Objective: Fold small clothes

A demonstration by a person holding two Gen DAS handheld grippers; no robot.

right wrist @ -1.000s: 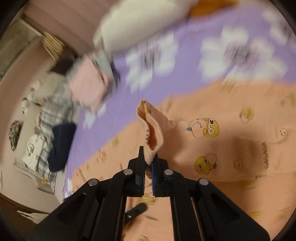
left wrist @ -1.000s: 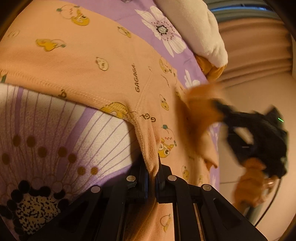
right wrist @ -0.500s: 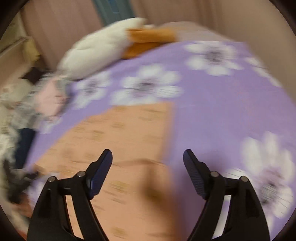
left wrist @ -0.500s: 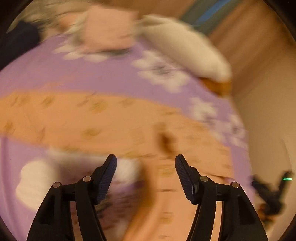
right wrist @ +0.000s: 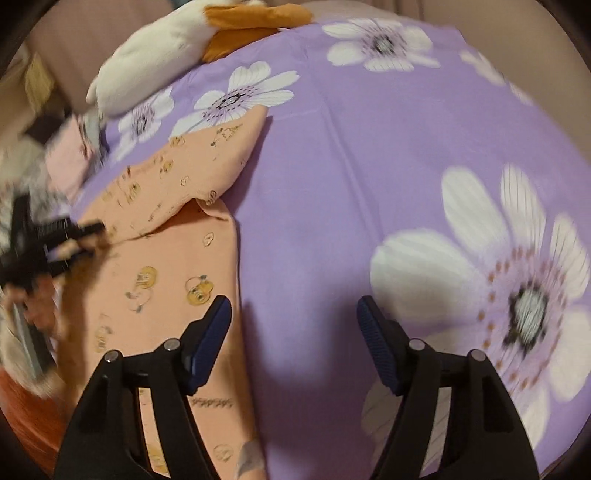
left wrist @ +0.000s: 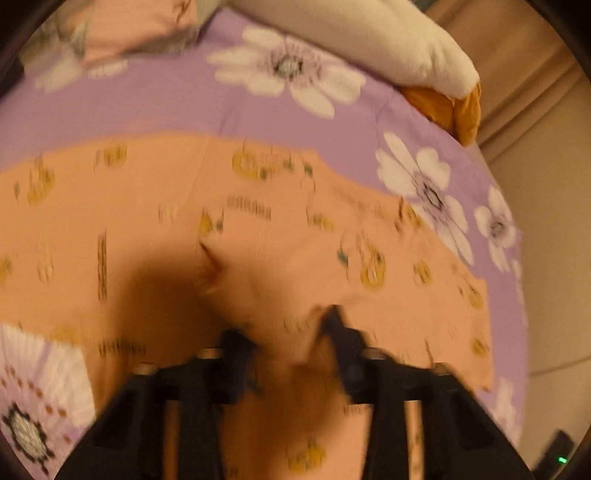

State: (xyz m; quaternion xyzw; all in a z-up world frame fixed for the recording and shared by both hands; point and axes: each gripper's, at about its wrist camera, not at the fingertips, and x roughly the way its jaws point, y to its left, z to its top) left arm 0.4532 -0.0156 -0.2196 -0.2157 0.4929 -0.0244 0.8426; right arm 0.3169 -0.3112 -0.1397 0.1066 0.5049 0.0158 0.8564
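A peach garment with yellow cartoon prints (left wrist: 280,236) lies on the purple flowered bedsheet (left wrist: 155,99). In the left wrist view my left gripper (left wrist: 284,325) is open, low over the garment's near part, with a raised fold of cloth between its blurred fingers. In the right wrist view the garment (right wrist: 166,251) lies at the left, one part folded over another. My right gripper (right wrist: 293,314) is open and empty above the bare sheet (right wrist: 369,147), its left finger (right wrist: 210,332) over the garment's right edge. The left gripper (right wrist: 48,240) shows at the far left, touching the cloth.
A white and orange plush toy (left wrist: 406,48) lies at the bed's far edge; it also shows in the right wrist view (right wrist: 177,44). Folded pink clothes (left wrist: 129,29) sit at the far left, also seen in the right wrist view (right wrist: 74,155). The bed's right edge meets a beige wall (left wrist: 554,258).
Both grippers have let go of the garment and opened. The right gripper has swung right over the bare sheet. The left gripper has come down low onto the garment again.
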